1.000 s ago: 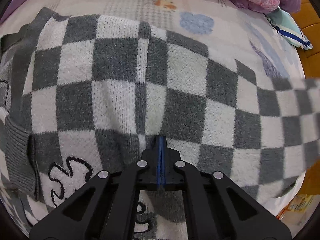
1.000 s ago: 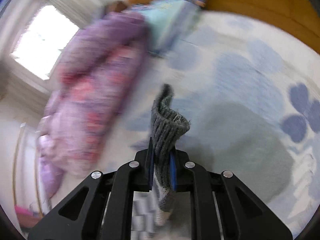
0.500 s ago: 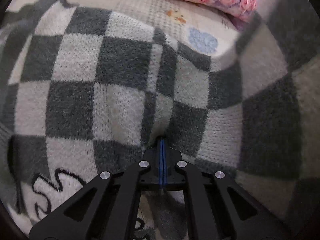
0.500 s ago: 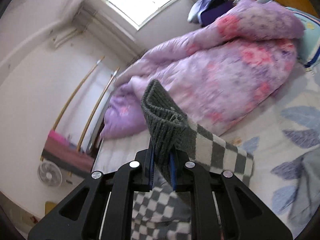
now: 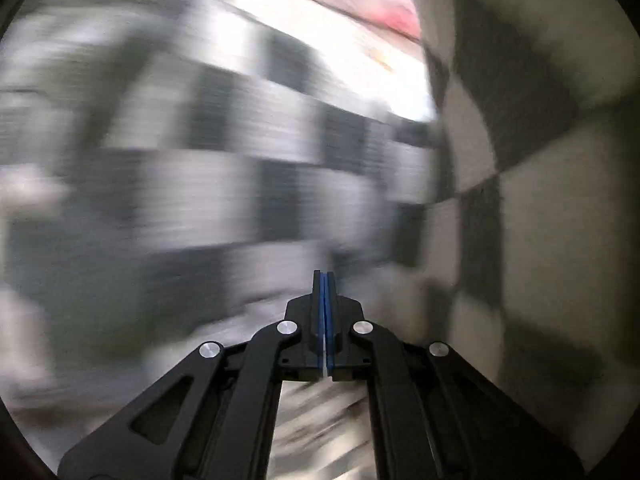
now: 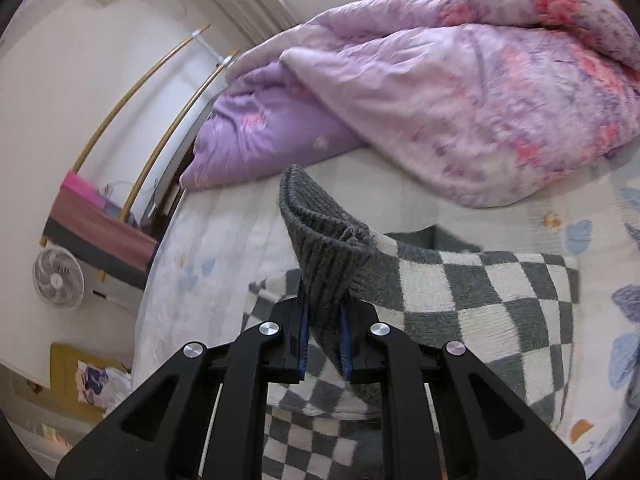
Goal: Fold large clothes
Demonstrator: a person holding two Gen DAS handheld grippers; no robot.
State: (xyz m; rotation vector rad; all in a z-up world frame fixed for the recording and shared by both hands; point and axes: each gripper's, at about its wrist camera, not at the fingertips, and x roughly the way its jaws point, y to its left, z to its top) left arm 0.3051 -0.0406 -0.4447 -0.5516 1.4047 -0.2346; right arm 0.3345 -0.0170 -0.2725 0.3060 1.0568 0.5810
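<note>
Checkered sweater (image 6: pixel 480 304), grey and white knit, is the garment being folded, and its ribbed grey cuff (image 6: pixel 324 252) sits pinched between the blue pads of the right gripper (image 6: pixel 324 340), the jaws narrow and closed on the doubled rib, which stands up past the fingertips. From that grip the sleeve runs back over the body of the sweater, which lies spread on the pale printed bed sheet (image 6: pixel 224 240); the sleeve looks to be in mid-carry across the body. The left gripper (image 5: pixel 324 312) has its jaws pressed together, blue pads meeting with nothing seen between them, over the checkered knit; its view is heavily smeared, and a raised panel of the same fabric fills the right side of it. Whether its tips touch the cloth cannot be told. Beyond the sweater lies a heaped purple and pink floral quilt (image 6: pixel 480 100), and off the bed a white fan (image 6: pixel 58 280) stands on the floor near a rack. The risks, as I judge them: the thick cuff could slip from so small a bite if the sleeve is swung fast; the soft knit could drag and bunch the layer beneath, leaving a crooked fold; and a sleeve carried too far could land on the quilt.
</note>
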